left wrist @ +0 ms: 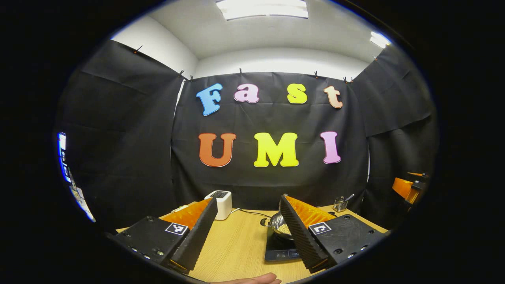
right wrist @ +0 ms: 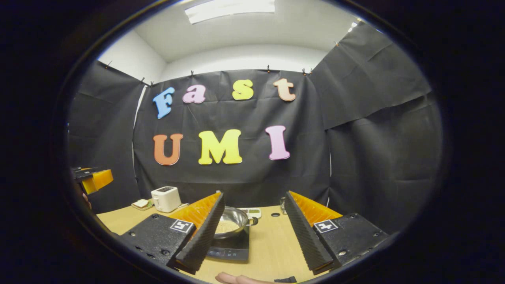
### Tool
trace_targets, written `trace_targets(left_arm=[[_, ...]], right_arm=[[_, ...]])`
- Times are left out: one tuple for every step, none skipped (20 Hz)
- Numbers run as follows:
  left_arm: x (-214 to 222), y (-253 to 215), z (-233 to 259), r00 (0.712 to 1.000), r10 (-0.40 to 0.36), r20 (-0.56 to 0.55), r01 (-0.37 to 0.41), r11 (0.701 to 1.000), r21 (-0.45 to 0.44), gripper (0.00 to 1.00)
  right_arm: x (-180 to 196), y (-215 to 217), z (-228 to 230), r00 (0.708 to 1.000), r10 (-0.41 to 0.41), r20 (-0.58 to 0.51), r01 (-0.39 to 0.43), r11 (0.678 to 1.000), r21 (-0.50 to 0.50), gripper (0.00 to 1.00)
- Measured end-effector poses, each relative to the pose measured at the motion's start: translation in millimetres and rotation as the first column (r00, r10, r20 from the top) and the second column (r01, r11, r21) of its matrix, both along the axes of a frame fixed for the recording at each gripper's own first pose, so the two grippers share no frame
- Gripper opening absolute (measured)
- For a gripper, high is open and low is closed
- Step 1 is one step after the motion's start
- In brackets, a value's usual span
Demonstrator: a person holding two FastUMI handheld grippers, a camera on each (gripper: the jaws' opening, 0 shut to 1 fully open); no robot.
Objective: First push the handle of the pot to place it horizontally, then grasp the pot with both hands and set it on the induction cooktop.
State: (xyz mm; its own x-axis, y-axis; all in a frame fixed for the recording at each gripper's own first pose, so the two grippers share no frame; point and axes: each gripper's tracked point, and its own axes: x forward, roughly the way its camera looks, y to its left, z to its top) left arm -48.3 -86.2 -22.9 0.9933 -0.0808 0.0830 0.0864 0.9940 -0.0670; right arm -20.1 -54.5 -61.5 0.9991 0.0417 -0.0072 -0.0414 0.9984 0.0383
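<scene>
The pot (right wrist: pixel 232 222) sits on the induction cooktop (right wrist: pixel 230 247), on the wooden table (right wrist: pixel 272 244). In the right gripper view it is a shiny metal pot with something pale and grainy inside, and a short dark handle (right wrist: pixel 252 221) sticks out from its right side, roughly level. In the left gripper view the pot (left wrist: pixel 279 225) is partly hidden behind the right-hand finger, with the cooktop (left wrist: pixel 278 250) under it.

The left gripper (left wrist: pixel 246 232) is held above the table with its fingers spread wide and nothing between them. The right gripper (right wrist: pixel 252 232) is likewise wide open and holds nothing; its left finger overlaps the pot in the picture, but it seems to be nearer the camera and not touching.

A white toaster (right wrist: pixel 165 198) stands at the back left of the table, well apart from the pot. A small holder (left wrist: pixel 340 204) with what may be utensils stands at the back right. A fingertip (left wrist: pixel 256 279) shows at the bottom edge of the left gripper view.
</scene>
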Motion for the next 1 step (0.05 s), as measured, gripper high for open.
trace_targets(left_arm=[[0.1, -1.5, -1.7, 1.000, 0.001, 0.000, -0.001, 1.000, -0.002, 0.95]], right_arm=[[2.6, -0.1, -0.8, 1.000, 0.005, 0.004, -0.005, 1.000, 0.006, 0.94]])
